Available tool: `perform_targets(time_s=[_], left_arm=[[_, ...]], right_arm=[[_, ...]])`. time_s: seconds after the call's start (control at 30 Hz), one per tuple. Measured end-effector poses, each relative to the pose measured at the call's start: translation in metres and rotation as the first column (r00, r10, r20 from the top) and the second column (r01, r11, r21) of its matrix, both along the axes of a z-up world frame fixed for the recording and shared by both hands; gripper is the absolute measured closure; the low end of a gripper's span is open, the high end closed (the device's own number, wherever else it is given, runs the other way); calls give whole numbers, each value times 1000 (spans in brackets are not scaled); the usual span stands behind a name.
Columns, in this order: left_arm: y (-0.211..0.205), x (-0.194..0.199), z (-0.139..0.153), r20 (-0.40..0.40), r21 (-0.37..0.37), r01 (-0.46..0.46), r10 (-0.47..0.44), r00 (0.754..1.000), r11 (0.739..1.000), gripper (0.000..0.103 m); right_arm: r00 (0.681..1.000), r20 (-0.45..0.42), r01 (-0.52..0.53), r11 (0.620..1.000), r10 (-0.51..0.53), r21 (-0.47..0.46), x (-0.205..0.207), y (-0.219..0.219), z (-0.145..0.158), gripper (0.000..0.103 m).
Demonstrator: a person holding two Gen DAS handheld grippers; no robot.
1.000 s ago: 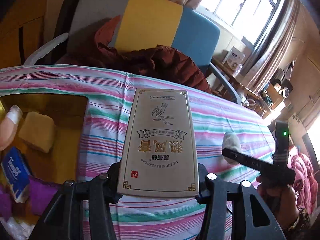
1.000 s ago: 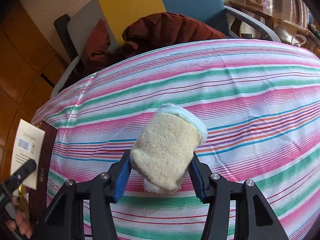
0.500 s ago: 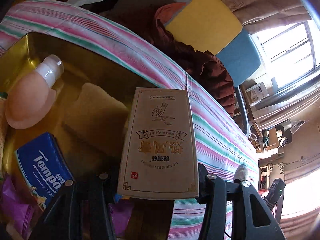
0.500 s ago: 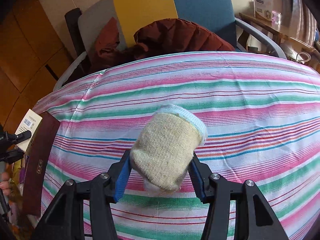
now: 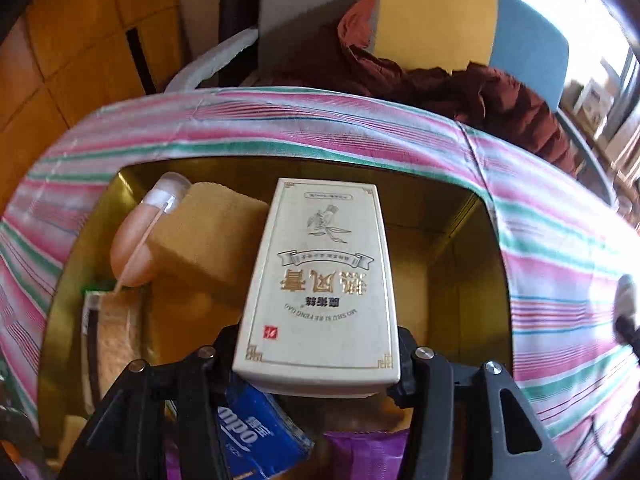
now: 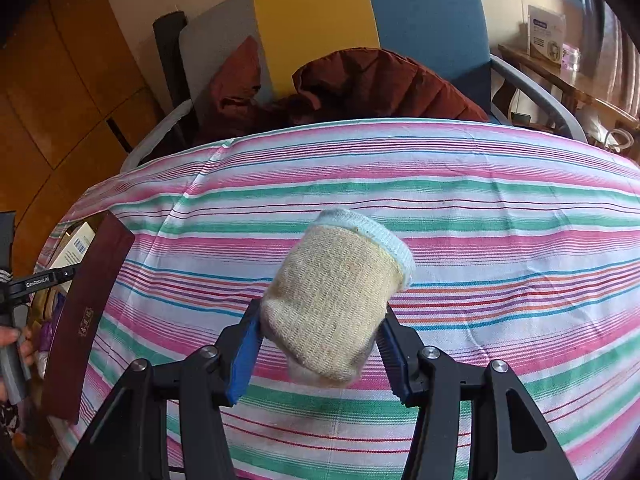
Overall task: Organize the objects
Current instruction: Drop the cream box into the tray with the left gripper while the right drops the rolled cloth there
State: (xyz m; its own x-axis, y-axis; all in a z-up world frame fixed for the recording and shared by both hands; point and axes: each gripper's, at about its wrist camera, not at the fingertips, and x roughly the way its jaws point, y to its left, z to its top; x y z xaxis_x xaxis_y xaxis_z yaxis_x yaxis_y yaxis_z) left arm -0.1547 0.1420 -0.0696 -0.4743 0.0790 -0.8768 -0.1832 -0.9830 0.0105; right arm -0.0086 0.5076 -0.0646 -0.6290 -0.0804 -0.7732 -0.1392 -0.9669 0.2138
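While my left gripper (image 5: 316, 364) clamps a cream box with gold lettering (image 5: 320, 280) above the open gold tin (image 5: 460, 216) on the striped cloth (image 6: 480, 208), my right gripper (image 6: 320, 354) squeezes a rolled beige sock (image 6: 340, 300) over the cloth. In the tin I see a pink bottle (image 5: 134, 240), a tan sponge (image 5: 216, 232) and a blue Tempo tissue pack (image 5: 256, 436).
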Motion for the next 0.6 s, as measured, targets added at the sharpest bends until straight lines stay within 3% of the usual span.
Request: perform_targets(time_s=[0.1, 0.2, 0.47, 0.6], left_arm=[[1, 1, 1, -20, -30, 14, -15, 1000, 999, 44], [-4, 6, 8, -24, 18, 18, -18, 1000, 1000, 33], [-29, 57, 41, -138, 188, 45, -19, 990, 981, 32], [-45, 84, 43, -148, 263, 63, -24, 989, 963, 32]], right_arm=[[1000, -14, -23, 1000, 23, -4, 0, -6, 0, 48], [998, -32, -52, 999, 52, -14, 1, -14, 2, 48], [986, -39, -163, 986, 162, -24, 4, -53, 1, 48], [975, -17, -220, 975, 220, -41, 3, -81, 0, 48]])
